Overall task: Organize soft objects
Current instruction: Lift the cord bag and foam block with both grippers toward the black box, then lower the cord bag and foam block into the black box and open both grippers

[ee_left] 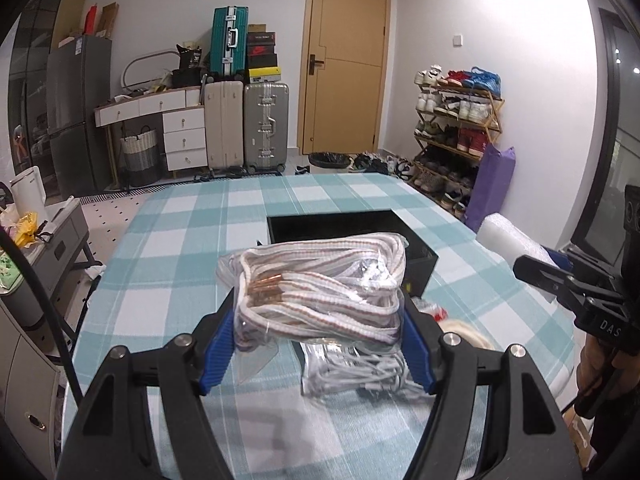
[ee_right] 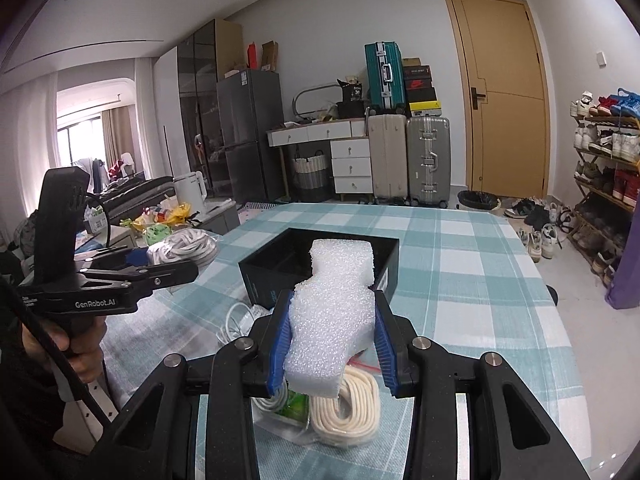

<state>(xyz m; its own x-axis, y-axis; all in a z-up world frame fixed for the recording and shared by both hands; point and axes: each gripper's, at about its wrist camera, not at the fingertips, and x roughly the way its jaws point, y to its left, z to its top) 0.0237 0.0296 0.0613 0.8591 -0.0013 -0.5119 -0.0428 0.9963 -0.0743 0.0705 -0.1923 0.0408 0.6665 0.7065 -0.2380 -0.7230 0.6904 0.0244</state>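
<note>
Item 1: my left hand-held gripper (ee_left: 320, 312), lower centre of the left wrist view. Its blue pads are clamped on a clear bag of striped white laces (ee_left: 320, 280) with copper-coloured tips, lifted off the worktop (ee_left: 180, 240).

Item 2: my right hand-held gripper (ee_right: 332, 320), lower centre of the right wrist view. Its pads are pressed against both sides of a white foam block (ee_right: 332, 312), which stands up out of the jaws and is clear of the cloth.

Item 3: black open-topped box (ee_right: 276, 260), centre of both views, on the blue-and-white checked cloth, behind whatever each gripper holds.

Item 4: cream rope coil (ee_right: 346, 412), bottom centre of the right wrist view, lying on the worktop under the foam block; just left of it, a bagged white cord with a green label (ee_right: 288, 404).

Item 5: another clear bag of white cord (ee_left: 356, 364), lower centre of the left wrist view, on the cloth beneath the held laces.

Item 6: my left hand (ee_right: 76, 344), lower left of the right wrist view, gripping the black handle.

Item 7: background, upper half of both views: suitcases (ee_left: 244, 120), a yellow door (ee_left: 344, 64), a shoe rack (ee_left: 456, 128).
</note>
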